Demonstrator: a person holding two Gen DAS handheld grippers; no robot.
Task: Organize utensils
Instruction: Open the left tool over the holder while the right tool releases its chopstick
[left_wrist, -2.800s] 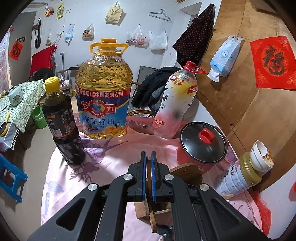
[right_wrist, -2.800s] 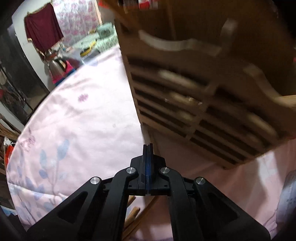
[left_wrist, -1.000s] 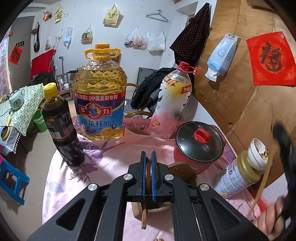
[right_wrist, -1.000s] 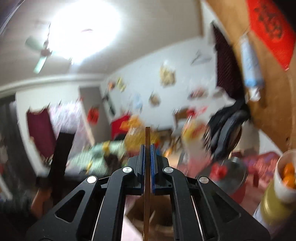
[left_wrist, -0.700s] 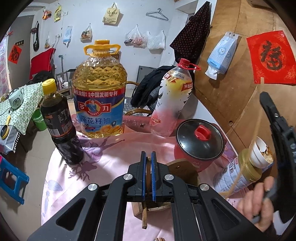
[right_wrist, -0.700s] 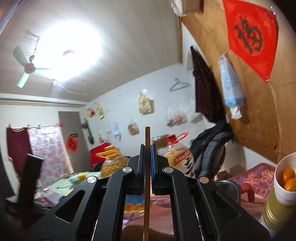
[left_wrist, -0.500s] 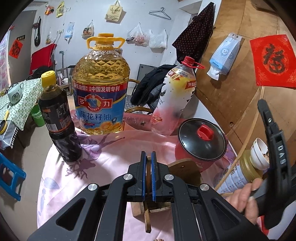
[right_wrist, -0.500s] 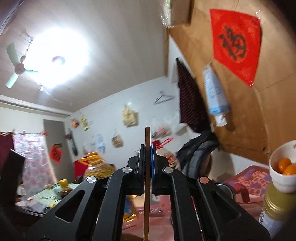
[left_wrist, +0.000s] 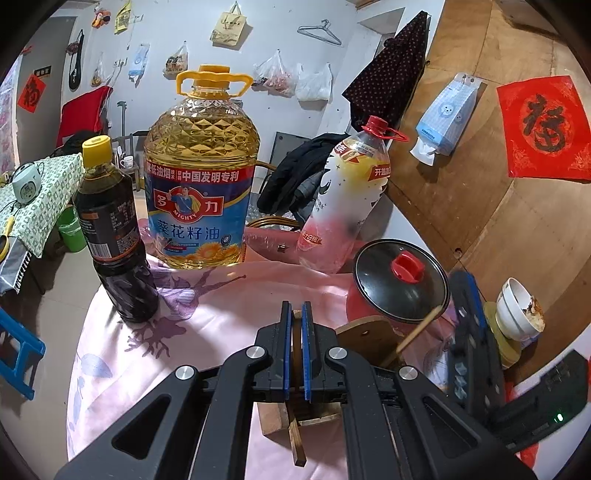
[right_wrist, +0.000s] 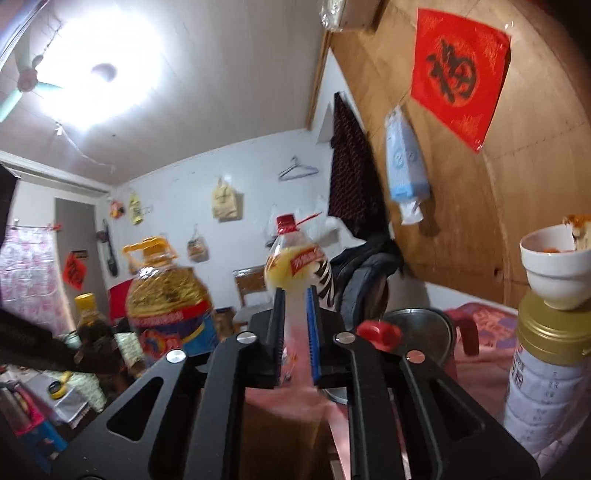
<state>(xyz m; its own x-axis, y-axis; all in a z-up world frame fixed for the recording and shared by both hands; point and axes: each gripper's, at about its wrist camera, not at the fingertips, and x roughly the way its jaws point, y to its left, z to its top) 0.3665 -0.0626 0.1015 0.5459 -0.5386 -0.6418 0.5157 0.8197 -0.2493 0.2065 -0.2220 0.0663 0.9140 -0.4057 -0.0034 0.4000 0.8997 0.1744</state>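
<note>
My left gripper (left_wrist: 294, 317) is shut on the wooden utensil rack (left_wrist: 364, 330), gripping one of its upright panels on the pink tablecloth. A chopstick (left_wrist: 417, 334) stands tilted in the rack, just right of my left gripper. My right gripper (right_wrist: 294, 299) is open and empty, a narrow gap between its blue pads. It shows blurred at the right edge of the left wrist view (left_wrist: 471, 332), beside the chopstick. The rack's slots are mostly hidden behind my left gripper.
Around the rack stand a large oil jug (left_wrist: 201, 173), a dark sauce bottle (left_wrist: 110, 232), a pink-and-white bottle (left_wrist: 347, 199), a red pot with black lid (left_wrist: 400, 280) and a can topped by a white bowl (right_wrist: 550, 332). A wooden wall is at the right.
My right gripper came down beside the rack, opened and let go of the chopstick, which now stands in the rack. My left gripper has kept its hold on the rack.
</note>
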